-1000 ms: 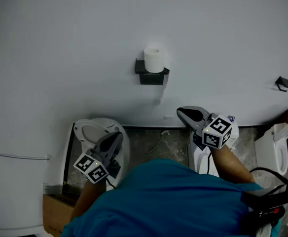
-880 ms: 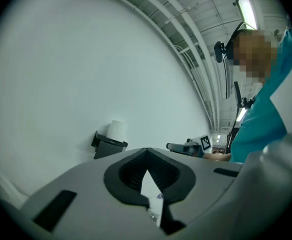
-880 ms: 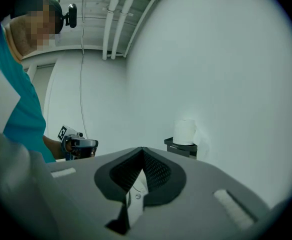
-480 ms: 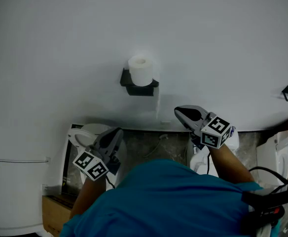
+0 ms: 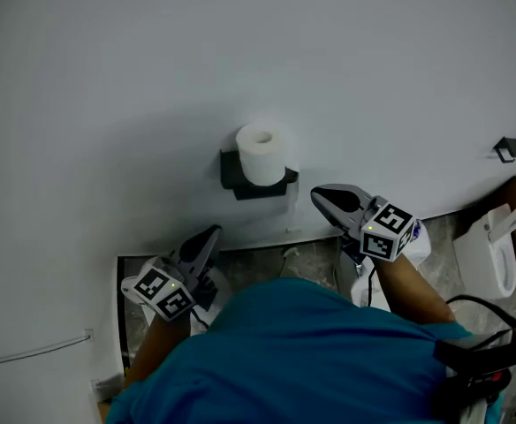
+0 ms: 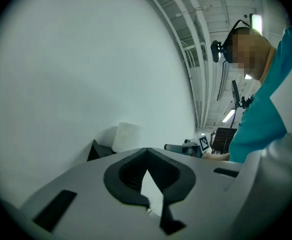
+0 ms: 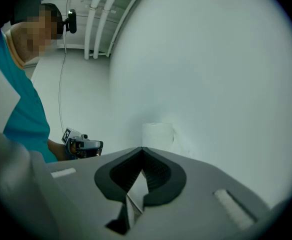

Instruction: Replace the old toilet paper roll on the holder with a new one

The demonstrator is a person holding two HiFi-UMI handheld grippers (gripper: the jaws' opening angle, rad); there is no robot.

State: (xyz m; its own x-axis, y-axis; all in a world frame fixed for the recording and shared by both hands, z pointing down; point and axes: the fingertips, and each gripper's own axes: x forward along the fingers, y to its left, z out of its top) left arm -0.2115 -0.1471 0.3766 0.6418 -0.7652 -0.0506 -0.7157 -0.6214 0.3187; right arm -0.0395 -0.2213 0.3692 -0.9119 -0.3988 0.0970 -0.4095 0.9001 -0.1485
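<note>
While only gripper views show ceiling pipes (image 7: 92, 24), left claw (image 5: 213, 231), right claw (image 5: 316, 194) closed, empty

The roll (image 5: 261, 154) hides part of its holder (image 5: 239, 182); the dark wall fitting (image 5: 507, 149) cannot be identified.

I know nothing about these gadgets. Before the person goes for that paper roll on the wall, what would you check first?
1. Old roll in place: ok. The toilet paper roll stands on end on the black holder.
2. Left gripper free: ok. Its jaws are together with nothing between them.
3. Right gripper free: ok. Same, shut and empty.
4. Jaws wide enough to take the roll: not ok. Both are shut.
5. Grippers clear of the roll: ok. Neither touches it.
6. New roll at hand: cannot tell. None is in view.
</note>
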